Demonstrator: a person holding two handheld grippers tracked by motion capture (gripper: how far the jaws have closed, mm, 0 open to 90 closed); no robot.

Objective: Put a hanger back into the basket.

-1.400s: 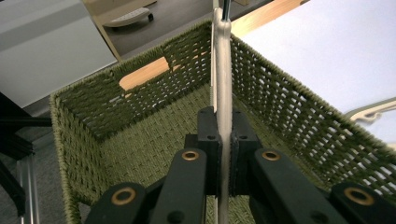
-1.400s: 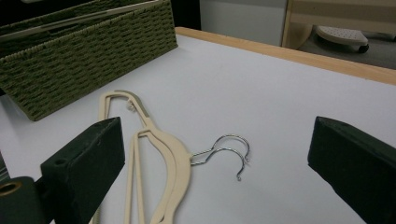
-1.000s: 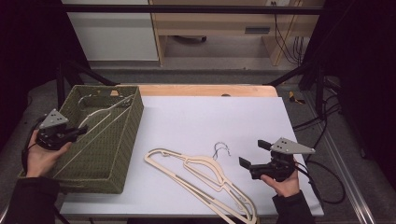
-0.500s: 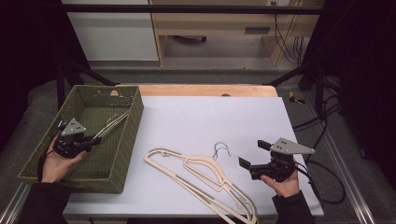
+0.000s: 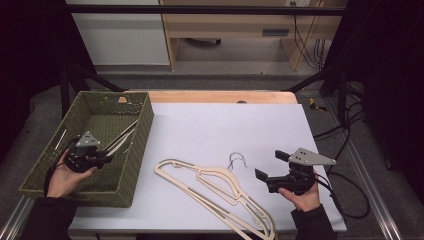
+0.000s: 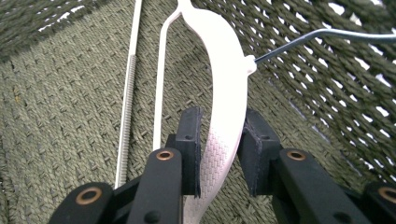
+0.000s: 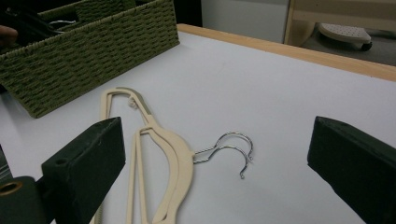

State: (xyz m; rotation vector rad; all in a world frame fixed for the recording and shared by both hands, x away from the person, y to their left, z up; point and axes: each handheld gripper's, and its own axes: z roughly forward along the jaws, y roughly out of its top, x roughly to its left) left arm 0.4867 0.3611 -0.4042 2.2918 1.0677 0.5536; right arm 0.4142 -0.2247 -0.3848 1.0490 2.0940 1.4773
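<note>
A white table [image 5: 225, 125] carries a green woven basket [image 5: 135, 150] and two cream hangers [image 5: 215, 187].

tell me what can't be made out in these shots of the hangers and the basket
- High view: the lower ends of the two hangers on the table are cut off by the bottom edge.
- Left gripper view: the hanger in the basket runs past the frame's top; its metal hook leaves at the right edge.
- Right gripper view: the basket interior is hidden by its near wall.

Three cream plastic clothes hangers with metal hooks: one in the basket [image 5: 121, 140], two stacked on the white tabletop [image 5: 220, 182]. One olive woven rectangular basket [image 5: 142, 130].
</note>
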